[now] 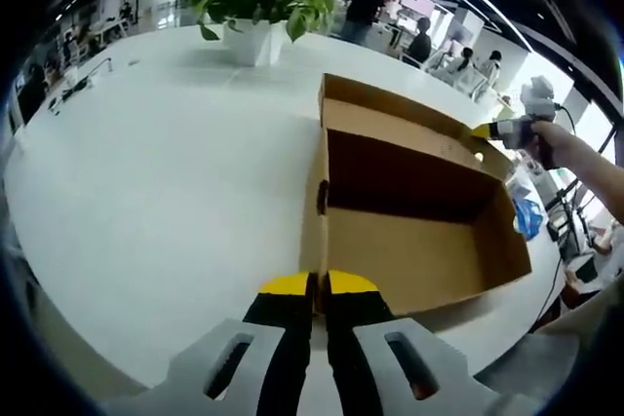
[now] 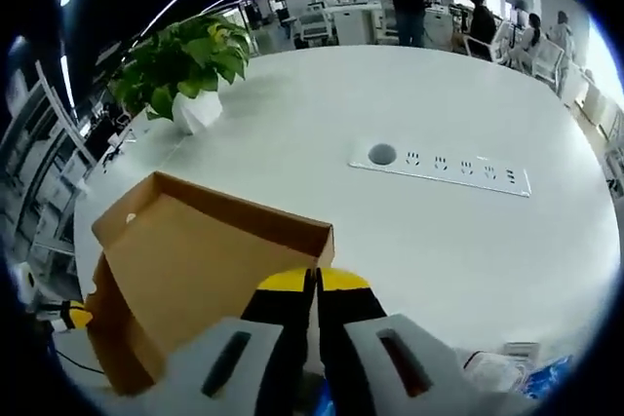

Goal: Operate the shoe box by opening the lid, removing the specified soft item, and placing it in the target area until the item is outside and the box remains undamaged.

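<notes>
The shoe box (image 1: 419,211) is seen open on the white table (image 1: 166,192) directly ahead of the left gripper (image 1: 319,284), whose jaws are pinched on the near wall edge; its interior looks empty, though no soft item can be made out. The lid (image 2: 195,250) is held up just ahead of the right gripper (image 2: 314,284), whose jaws are closed on its edge; the opening step is judged done, and finding the item is called for next.

Matt brown cardboard shoe box (image 1: 419,231) sits on a smooth, faintly glossy white table (image 1: 175,172).
</notes>
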The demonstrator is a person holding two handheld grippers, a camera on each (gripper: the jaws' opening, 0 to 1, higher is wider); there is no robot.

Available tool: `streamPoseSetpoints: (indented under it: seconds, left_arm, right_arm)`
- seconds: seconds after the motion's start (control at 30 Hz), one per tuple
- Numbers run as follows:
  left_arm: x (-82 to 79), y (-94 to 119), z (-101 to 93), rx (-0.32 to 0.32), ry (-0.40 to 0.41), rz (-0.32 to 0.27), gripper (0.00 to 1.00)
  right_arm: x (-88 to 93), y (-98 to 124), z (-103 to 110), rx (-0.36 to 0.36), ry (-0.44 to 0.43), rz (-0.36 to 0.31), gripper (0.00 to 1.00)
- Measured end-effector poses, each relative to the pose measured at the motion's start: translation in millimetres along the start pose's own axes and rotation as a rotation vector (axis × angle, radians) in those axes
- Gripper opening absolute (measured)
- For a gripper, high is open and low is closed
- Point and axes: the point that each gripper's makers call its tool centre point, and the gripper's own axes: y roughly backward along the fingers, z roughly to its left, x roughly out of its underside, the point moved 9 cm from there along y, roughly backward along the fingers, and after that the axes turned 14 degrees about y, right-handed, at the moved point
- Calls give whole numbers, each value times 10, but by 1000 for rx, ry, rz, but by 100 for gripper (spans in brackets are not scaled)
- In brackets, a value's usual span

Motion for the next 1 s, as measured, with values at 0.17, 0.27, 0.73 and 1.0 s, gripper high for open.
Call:
streamPoseSetpoints:
  seconds: [0.17, 0.27, 0.73, 1.0]
  left_arm:
    - [0, -1, 10, 4, 8, -1, 0]
    - [0, 0, 14, 6, 10, -2, 0]
    - [6, 9, 9, 8, 3, -5, 0]
    - [12, 15, 0, 7, -3, -10, 0]
  right_arm:
    - [-39, 85, 23, -2, -1, -24, 0]
    - [-57, 134, 32, -3, 10, -37, 0]
    - [-154, 407, 89, -14, 12, -118, 0]
    - [-197, 579, 131, -18, 29, -165, 0]
